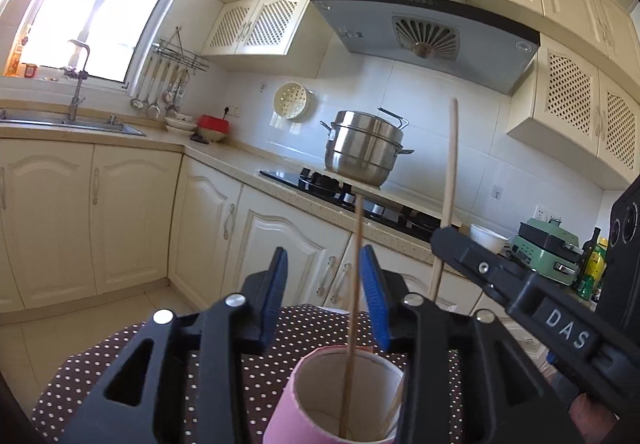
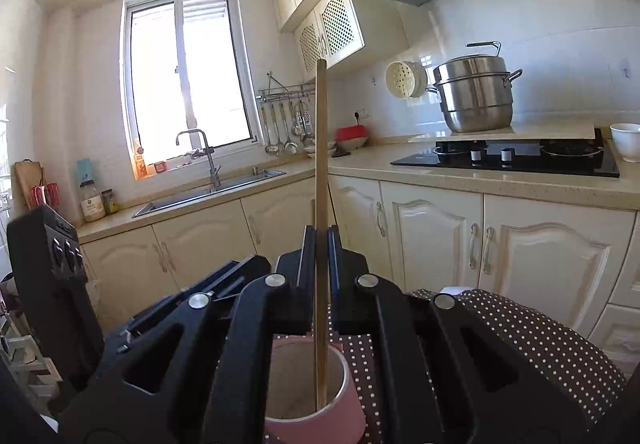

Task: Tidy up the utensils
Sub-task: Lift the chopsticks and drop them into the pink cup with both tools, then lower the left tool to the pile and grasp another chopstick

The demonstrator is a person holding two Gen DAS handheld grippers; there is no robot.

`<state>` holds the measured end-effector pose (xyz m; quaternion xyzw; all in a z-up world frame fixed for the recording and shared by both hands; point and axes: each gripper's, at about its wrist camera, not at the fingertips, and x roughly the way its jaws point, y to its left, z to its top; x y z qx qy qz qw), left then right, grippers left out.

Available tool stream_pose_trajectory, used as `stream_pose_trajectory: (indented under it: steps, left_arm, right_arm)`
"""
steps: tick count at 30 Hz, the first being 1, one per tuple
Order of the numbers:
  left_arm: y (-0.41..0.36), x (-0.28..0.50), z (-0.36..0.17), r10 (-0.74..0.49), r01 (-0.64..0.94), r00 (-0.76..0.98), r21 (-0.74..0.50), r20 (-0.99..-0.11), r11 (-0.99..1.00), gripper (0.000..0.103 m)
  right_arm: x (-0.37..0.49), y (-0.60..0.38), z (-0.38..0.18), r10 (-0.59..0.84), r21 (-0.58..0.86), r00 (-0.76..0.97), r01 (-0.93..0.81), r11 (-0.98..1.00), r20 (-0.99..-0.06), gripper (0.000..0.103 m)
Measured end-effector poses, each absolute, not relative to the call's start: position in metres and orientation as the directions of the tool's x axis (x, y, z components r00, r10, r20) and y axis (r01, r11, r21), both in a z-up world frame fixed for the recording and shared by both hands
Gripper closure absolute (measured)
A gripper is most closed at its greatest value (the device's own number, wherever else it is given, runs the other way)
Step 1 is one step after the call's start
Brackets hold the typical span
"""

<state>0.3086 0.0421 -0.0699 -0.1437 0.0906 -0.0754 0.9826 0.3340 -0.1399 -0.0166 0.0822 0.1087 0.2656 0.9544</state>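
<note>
A pink cup (image 1: 294, 404) with a white inside stands on a brown polka-dot cloth (image 1: 120, 356). In the left wrist view my left gripper (image 1: 325, 296) is open above the cup; a wooden chopstick (image 1: 354, 304) stands in the cup between its blue pads, touching neither. My right gripper (image 1: 440, 240) comes in from the right, shut on a second chopstick (image 1: 450, 172). In the right wrist view my right gripper (image 2: 321, 244) is shut on that chopstick (image 2: 321, 148), whose lower end is inside the pink cup (image 2: 348, 396).
A steel steamer pot (image 1: 362, 148) sits on a board over the black gas hob (image 1: 360, 200). A white bowl (image 1: 486, 238) and a green appliance (image 1: 546, 250) stand on the counter at right. A sink (image 2: 208, 194) with a tap lies under the window.
</note>
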Motion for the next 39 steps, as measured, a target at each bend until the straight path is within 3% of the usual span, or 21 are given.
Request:
stream_pose_trajectory:
  steps: [5,11,20,22,25,30,35,39]
  left_arm:
    - [0.047,0.296,-0.063,-0.127,0.067,0.97,-0.274,-0.208,0.959,0.052]
    - [0.049,0.28,-0.06,-0.085,0.015,0.953,-0.234,-0.289,0.972,0.044]
    - [0.046,0.253,-0.049,-0.068,0.008,0.947,-0.19,-0.313,0.982,0.038]
    - [0.044,0.247,-0.046,-0.072,0.013,0.947,-0.187,-0.313,0.982,0.037]
    - [0.038,0.238,-0.042,-0.071,0.018,0.946,-0.168,-0.315,0.986,0.034]
    - [0.032,0.225,-0.04,-0.102,0.046,0.93,-0.164,-0.353,0.985,0.033]
    - [0.024,0.219,-0.05,-0.163,0.096,0.871,-0.165,-0.463,0.982,0.032]
    - [0.011,0.22,-0.073,-0.214,0.142,0.762,-0.166,-0.611,0.976,0.032]
  right_arm:
    - [0.323,-0.142,-0.018,0.51,0.206,0.841,-0.474,0.856,-0.18,0.096]
    - [0.312,-0.139,-0.02,0.496,0.202,0.844,-0.46,0.865,-0.204,0.096]
    - [0.296,-0.143,-0.019,0.461,0.222,0.855,-0.414,0.883,-0.239,0.095]
    - [0.292,-0.144,-0.017,0.456,0.222,0.856,-0.409,0.885,-0.243,0.092]
    - [0.283,-0.149,-0.014,0.452,0.222,0.86,-0.405,0.887,-0.237,0.077]
    - [0.267,-0.162,-0.009,0.442,0.223,0.865,-0.395,0.891,-0.238,0.076]
    - [0.256,-0.18,-0.012,0.421,0.214,0.863,-0.372,0.904,-0.279,0.073]
    - [0.249,-0.192,-0.025,0.407,0.198,0.839,-0.358,0.913,-0.36,0.06]
